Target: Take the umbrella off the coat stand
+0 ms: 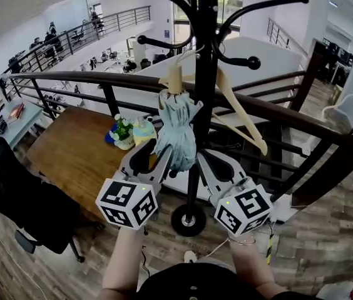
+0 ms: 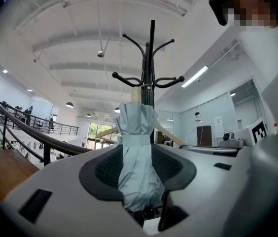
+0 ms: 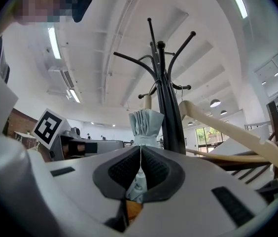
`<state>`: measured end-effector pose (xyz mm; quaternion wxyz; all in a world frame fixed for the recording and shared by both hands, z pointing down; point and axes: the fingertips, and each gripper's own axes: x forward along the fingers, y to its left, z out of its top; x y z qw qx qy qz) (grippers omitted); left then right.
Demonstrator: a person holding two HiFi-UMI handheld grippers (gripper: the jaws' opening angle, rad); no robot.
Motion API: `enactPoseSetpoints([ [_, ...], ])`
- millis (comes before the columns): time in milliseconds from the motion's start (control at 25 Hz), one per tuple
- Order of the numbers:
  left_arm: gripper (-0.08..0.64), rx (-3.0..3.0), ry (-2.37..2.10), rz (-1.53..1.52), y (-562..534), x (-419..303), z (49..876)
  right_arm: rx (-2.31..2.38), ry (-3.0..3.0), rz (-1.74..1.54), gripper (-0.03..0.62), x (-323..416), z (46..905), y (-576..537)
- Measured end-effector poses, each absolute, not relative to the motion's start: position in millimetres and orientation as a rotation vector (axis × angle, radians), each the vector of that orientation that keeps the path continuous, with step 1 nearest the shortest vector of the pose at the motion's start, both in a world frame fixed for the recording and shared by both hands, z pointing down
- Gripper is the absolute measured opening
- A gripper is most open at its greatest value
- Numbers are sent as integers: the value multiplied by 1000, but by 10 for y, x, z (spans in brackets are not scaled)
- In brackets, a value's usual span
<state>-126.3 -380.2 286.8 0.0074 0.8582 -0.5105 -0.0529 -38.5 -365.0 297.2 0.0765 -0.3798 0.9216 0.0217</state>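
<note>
A folded pale blue-green umbrella (image 1: pixel 176 130) hangs by its wooden handle from a hook of the black coat stand (image 1: pixel 204 55). In the left gripper view the umbrella (image 2: pixel 138 157) stands upright between the jaws of my left gripper (image 2: pixel 139 154), which are partly open and flank its cloth closely. In the head view my left gripper (image 1: pixel 148 159) sits at the umbrella's lower left. My right gripper (image 1: pixel 206 161) is just right of the pole. In the right gripper view its pads meet in a thin line, so my right gripper (image 3: pixel 140 154) is shut, with the umbrella (image 3: pixel 146 125) beyond it.
A wooden clothes hanger (image 1: pixel 242 120) hangs on the stand's right side. A dark handrail (image 1: pixel 101 80) runs behind the stand. Below it are a wooden table (image 1: pixel 70 161) with flowers (image 1: pixel 123 132), a black chair (image 1: pixel 20 199), and the stand's round base (image 1: pixel 189 219).
</note>
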Motion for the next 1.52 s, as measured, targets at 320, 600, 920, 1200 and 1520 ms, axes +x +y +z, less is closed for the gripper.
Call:
enactPoseSetpoints([
  [320, 282, 2678, -1611, -160, -4090, -1211, 2743, -1121, 2793, 118, 28, -340, 2956, -3890],
  [600, 299, 2685, -1526, -166, -4264, -1089, 2713, -1099, 2791, 167, 28, -289, 2853, -4057],
  [920, 301, 2666, -1519, -114, -4386, -1011, 2729, -1034, 2811, 174, 28, -292, 2846, -4132],
  [1200, 299, 2653, -1571, -113, -4416, -996, 2719, -1016, 2818, 203, 28, -283, 2822, -4118],
  [1520, 299, 2687, -1610, -113, -4409, -992, 2719, -1026, 2828, 201, 28, -257, 2859, -4111],
])
